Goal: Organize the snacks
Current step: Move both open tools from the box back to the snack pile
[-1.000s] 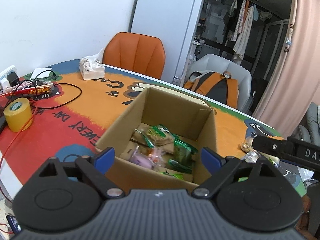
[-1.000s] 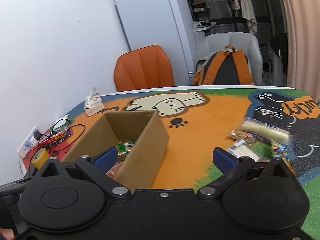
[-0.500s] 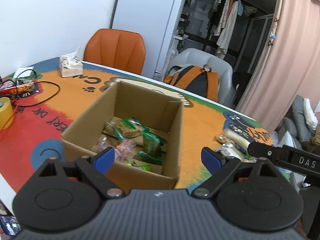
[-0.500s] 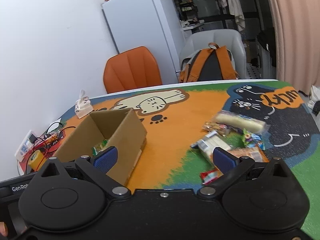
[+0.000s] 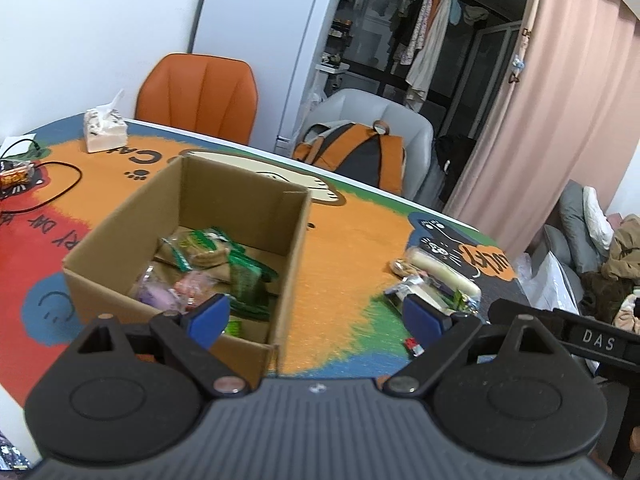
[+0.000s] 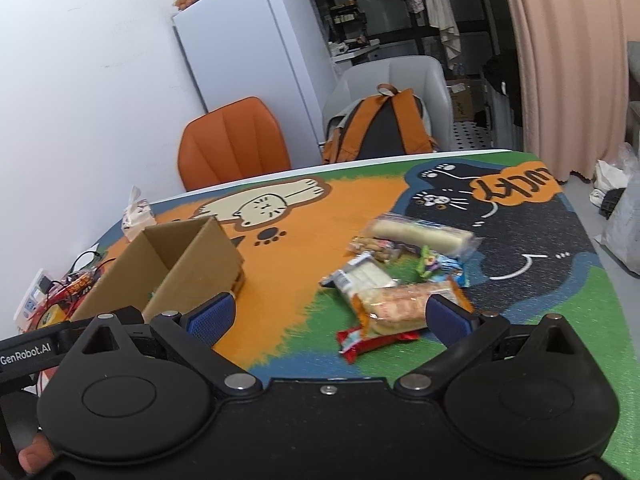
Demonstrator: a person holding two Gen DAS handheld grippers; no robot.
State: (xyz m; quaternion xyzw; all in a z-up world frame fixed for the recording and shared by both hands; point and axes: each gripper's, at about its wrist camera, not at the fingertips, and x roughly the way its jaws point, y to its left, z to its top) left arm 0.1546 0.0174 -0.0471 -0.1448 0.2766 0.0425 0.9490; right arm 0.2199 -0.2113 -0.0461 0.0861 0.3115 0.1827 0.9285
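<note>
An open cardboard box (image 5: 224,196) stands on the cartoon table mat and holds several wrapped snacks (image 5: 208,268). It also shows in the right wrist view (image 6: 188,264). A pile of loose snacks lies to its right: a long pale roll pack (image 6: 420,234), a white wafer pack (image 6: 360,278), an orange biscuit pack (image 6: 404,302) and a red wrapper (image 6: 372,342). The pile shows in the left wrist view (image 5: 436,284). My left gripper (image 5: 316,314) is open and empty near the box's front right corner. My right gripper (image 6: 328,316) is open and empty just short of the pile.
A tissue pack (image 5: 105,133), cables (image 5: 48,188) and a yellow tape roll (image 6: 50,316) lie at the table's left. An orange chair (image 5: 196,98) and a grey chair with an orange backpack (image 5: 360,156) stand behind the table. The table edge curves on the right.
Both grippers have swung to the right. The box has shifted left in both views and the loose snack pile has come closer in the right wrist view. Both stay open.
</note>
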